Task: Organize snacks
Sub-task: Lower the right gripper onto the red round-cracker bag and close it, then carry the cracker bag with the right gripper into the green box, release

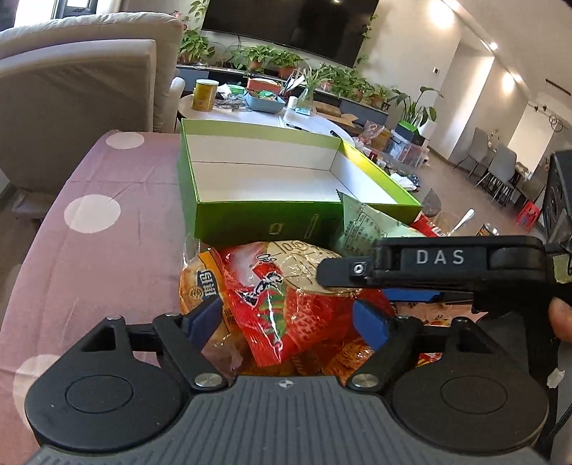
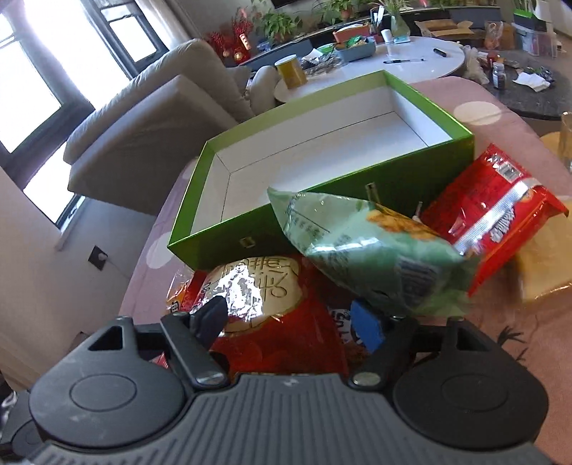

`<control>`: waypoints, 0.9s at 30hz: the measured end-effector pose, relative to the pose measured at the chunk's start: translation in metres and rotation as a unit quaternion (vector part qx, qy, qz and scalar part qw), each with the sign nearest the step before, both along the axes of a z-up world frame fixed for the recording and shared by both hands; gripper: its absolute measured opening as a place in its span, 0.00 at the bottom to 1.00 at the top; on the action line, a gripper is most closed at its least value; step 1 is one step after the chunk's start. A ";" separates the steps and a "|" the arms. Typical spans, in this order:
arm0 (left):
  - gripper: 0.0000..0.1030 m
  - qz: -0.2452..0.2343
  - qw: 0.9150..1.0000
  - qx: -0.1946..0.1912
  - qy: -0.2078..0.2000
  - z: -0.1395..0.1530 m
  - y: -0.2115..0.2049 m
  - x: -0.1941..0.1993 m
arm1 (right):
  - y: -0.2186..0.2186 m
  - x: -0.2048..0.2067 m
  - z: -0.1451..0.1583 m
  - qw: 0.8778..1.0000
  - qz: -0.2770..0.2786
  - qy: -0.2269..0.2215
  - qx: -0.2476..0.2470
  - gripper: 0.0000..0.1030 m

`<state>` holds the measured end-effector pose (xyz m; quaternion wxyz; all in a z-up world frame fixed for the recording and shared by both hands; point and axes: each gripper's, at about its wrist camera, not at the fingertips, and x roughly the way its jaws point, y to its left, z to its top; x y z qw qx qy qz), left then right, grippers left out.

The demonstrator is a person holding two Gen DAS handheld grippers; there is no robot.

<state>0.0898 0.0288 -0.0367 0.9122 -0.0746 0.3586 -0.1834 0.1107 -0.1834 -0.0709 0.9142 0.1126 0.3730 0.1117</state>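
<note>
At the centre of both views we have the green box (image 1: pixel 264 218), open and white inside, sitting on the pink dotted desk (image 1: pixel 89 229). Just below it, our left tool (image 1: pixel 286 322) is spread wide over the red snack bag (image 1: pixel 282 297), not pinching it. In the right view, our right tool (image 2: pixel 291 320) is spread too, with the pale green bag (image 2: pixel 368 250) leaning on the box wall and a red packet (image 2: pixel 489 211) at right.

A home living room in daylight.
A beige sofa (image 2: pixel 150 118), wall-mounted television (image 1: pixel 289 25) and potted plants (image 1: pixel 264 57) stand beyond the grippers.
</note>
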 end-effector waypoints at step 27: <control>0.68 -0.051 0.992 0.047 -0.102 0.042 -0.028 -0.039 | 0.011 -0.028 0.030 0.995 0.077 -0.060 -0.003 0.51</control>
